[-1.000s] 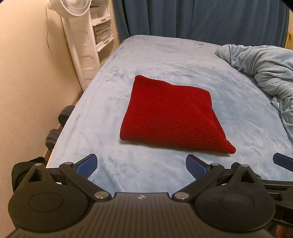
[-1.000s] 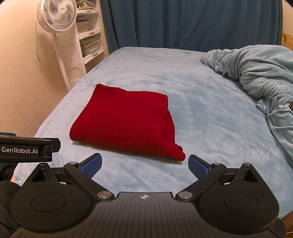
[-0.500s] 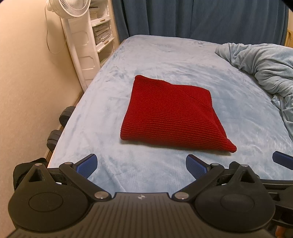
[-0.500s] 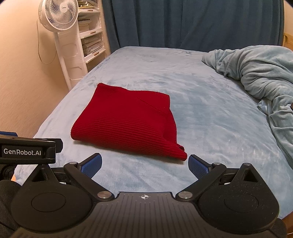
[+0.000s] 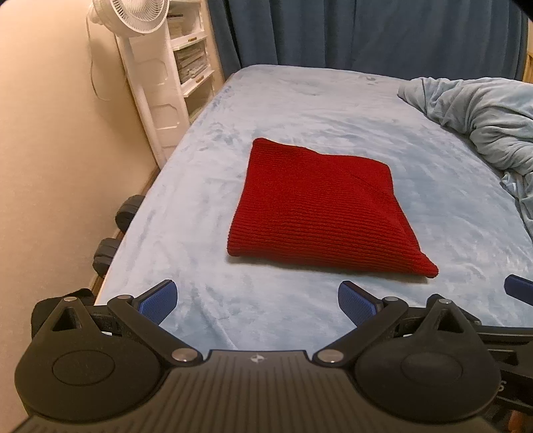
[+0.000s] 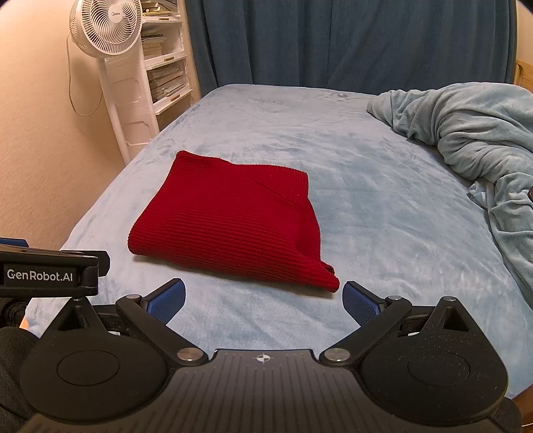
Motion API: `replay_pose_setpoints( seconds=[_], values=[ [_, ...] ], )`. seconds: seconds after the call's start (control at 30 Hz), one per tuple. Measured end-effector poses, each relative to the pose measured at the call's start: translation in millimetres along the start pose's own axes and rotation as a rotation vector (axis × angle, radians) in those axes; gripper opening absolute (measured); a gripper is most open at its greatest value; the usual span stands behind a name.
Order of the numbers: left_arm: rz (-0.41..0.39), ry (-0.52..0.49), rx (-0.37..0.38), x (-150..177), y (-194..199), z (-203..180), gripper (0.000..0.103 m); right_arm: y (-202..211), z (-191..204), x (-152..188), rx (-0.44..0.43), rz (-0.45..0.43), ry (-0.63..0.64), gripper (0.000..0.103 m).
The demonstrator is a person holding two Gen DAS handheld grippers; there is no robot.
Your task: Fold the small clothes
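Note:
A red knit garment (image 5: 319,210) lies folded into a flat square on the light blue bed (image 5: 206,206); it also shows in the right wrist view (image 6: 233,226). My left gripper (image 5: 256,303) is open and empty, held above the near bed edge, short of the garment's near edge. My right gripper (image 6: 265,299) is open and empty, just short of the garment's near right corner. The left gripper's body (image 6: 50,273) shows at the left of the right wrist view.
A rumpled light blue blanket (image 6: 473,140) lies on the right side of the bed. A white fan (image 6: 106,30) and white shelves (image 6: 166,76) stand by the wall at the left. Dark blue curtains (image 6: 349,43) hang behind. Black dumbbells (image 5: 116,233) lie on the floor at the left.
Both grippers have drifted slightly; the garment sits a little higher and further right in the views. Jaws stay open and the garment has not moved.

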State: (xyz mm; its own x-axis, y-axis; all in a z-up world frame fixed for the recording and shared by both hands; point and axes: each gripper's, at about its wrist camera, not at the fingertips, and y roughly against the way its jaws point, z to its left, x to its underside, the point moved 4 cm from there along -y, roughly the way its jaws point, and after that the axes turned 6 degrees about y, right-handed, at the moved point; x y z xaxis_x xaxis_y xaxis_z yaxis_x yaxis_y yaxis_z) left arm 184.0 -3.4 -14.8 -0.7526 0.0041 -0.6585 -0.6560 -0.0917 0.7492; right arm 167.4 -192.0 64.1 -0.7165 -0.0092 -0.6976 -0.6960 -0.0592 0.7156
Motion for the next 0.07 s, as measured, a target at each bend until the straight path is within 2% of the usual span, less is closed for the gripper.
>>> replay_pose_setpoints(
  seconds=[0.07],
  values=[
    [0.003, -0.004, -0.010, -0.3, -1.3, 0.6, 0.103, -0.1, 0.1, 0.1, 0.000, 0.000, 0.000, 0.100]
  ],
)
